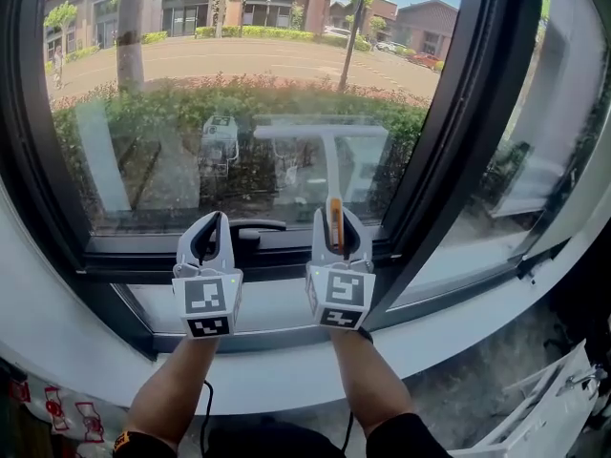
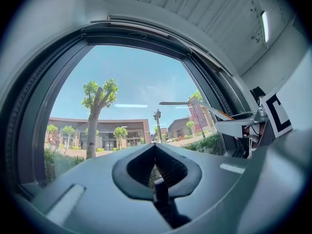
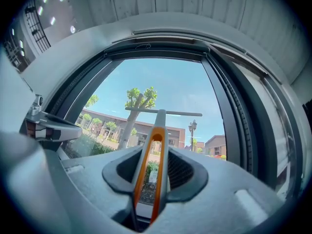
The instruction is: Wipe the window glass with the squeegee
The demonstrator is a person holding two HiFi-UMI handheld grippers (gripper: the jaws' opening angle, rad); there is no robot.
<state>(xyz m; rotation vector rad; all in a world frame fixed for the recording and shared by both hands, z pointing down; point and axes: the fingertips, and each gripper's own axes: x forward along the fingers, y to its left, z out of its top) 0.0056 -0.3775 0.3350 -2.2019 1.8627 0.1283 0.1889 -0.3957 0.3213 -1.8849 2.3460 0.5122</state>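
The squeegee has a grey and orange handle (image 1: pixel 334 219) and a long pale blade (image 1: pixel 320 132) held level against the lower part of the window glass (image 1: pixel 239 74). My right gripper (image 1: pixel 335 225) is shut on the handle, which runs up between the jaws in the right gripper view (image 3: pixel 155 150) to the blade (image 3: pixel 163 112). My left gripper (image 1: pixel 214 225) hovers just left of it near the sill, shut with nothing in it (image 2: pixel 155 147). In the left gripper view the squeegee (image 2: pixel 195 104) shows at the right.
A black window handle (image 1: pixel 256 225) lies on the lower frame between the grippers. A thick dark mullion (image 1: pixel 468 113) rises right of the squeegee, with another pane beyond. The white sill (image 1: pixel 277 370) curves below. Outside are trees, hedges and buildings.
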